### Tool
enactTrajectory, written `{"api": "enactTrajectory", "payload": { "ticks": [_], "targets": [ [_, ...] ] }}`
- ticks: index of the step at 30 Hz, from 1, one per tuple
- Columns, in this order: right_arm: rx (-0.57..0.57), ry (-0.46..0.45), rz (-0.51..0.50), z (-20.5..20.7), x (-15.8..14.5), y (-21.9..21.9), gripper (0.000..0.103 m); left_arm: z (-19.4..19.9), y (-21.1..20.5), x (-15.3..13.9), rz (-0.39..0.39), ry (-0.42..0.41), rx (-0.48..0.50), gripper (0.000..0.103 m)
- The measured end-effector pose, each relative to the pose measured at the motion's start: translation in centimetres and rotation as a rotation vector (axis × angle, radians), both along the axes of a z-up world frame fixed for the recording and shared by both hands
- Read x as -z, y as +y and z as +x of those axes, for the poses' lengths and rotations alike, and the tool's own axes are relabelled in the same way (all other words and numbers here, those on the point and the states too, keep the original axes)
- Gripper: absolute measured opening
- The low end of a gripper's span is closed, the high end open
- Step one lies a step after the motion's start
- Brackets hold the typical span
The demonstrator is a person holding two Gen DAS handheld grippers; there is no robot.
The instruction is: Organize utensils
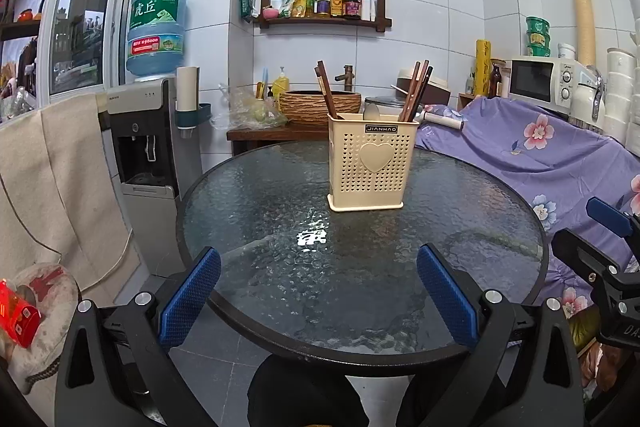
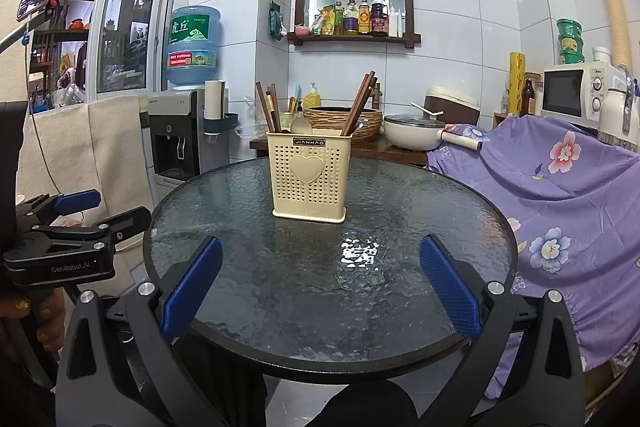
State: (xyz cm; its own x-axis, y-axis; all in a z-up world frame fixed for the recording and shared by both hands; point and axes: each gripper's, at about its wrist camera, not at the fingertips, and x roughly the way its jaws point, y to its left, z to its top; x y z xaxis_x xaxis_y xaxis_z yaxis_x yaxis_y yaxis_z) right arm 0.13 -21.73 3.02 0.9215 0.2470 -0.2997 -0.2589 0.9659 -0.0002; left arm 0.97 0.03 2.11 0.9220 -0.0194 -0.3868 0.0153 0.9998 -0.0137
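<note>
Both tools are hanging wide open and empty over the near rim of the round glass worktop.

From the left wrist, we are seeing the left tool [image 1: 318, 301] with its blue pads spread far apart, gripping nothing; the cream utensil holder [image 1: 371, 165] is standing upright near the middle of the worktop [image 1: 248, 211], with brown chopsticks [image 1: 416, 91] leaning out of it, and the right tool [image 1: 600, 247] is showing at the right edge. From the right wrist, we are seeing the right tool [image 2: 320, 293] equally wide open and empty, the holder [image 2: 309, 175] standing upright toward the far side of the worktop [image 2: 440, 219], with chopsticks [image 2: 360, 103] and a pale spoon [image 2: 301, 125] inside, and the left tool [image 2: 100, 211] at the left, also parted.
</note>
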Motion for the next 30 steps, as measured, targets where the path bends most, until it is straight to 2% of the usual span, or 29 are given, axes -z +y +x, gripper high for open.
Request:
{"api": "enactTrajectory", "payload": {
  "ticks": [11, 18, 30],
  "targets": [
    [-0.001, 0.003, -0.002, -0.02, -0.09, 0.08, 0.097, 0.08, -0.09, 0.07, -0.010, 0.006, 0.007, 0.097],
    [-0.002, 0.002, 0.000, -0.03, -0.14, 0.06, 0.097, 0.11, -0.42, 0.08, 0.021, 0.009, -0.006, 0.097],
    [-0.002, 0.006, 0.000, -0.05, -0.08, -0.01, 0.097, 0.11, -0.61, 0.16, 0.022, 0.011, -0.014, 0.097]
  ]
}}
